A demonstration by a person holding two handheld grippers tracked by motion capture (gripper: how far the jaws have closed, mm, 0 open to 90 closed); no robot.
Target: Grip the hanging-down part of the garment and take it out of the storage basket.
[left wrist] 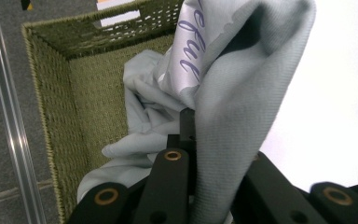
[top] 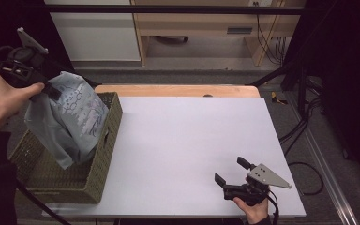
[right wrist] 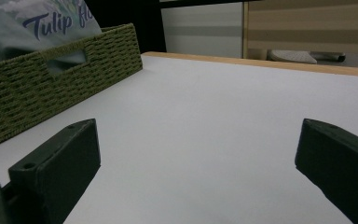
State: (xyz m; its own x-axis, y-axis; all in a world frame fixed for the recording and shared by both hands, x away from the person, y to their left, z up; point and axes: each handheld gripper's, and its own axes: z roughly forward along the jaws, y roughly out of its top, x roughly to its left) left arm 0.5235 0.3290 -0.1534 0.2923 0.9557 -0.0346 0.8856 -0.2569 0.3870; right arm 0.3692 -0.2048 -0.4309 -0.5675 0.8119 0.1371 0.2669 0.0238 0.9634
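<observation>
Your right tongs (top: 232,171) sat nearest the camera, low at the front of the big white surface (top: 187,140). You held them in your right hand (top: 252,208). Their two black jaws were spread wide apart, with nothing between them. They rested close to the surface and pointed across it toward the basket.

That surface was the biggest thing. It was flat and pale, with a wooden strip along its far edge.

Next in size was the green woven basket (top: 104,164). It sat at the left side of the surface, and it had a cut-out handle in its wall.

Then came the pale blue cloth (top: 72,117) with purple writing on it. Its top hung up above the basket, and its bottom part was down inside the basket, resting against the wall.

Your left tongs (top: 51,90) were pressed together, pinching the top of the cloth. You held them up high over the basket with your left hand (top: 2,101). Gray cloth was bunched between the jaws and folded over them.
</observation>
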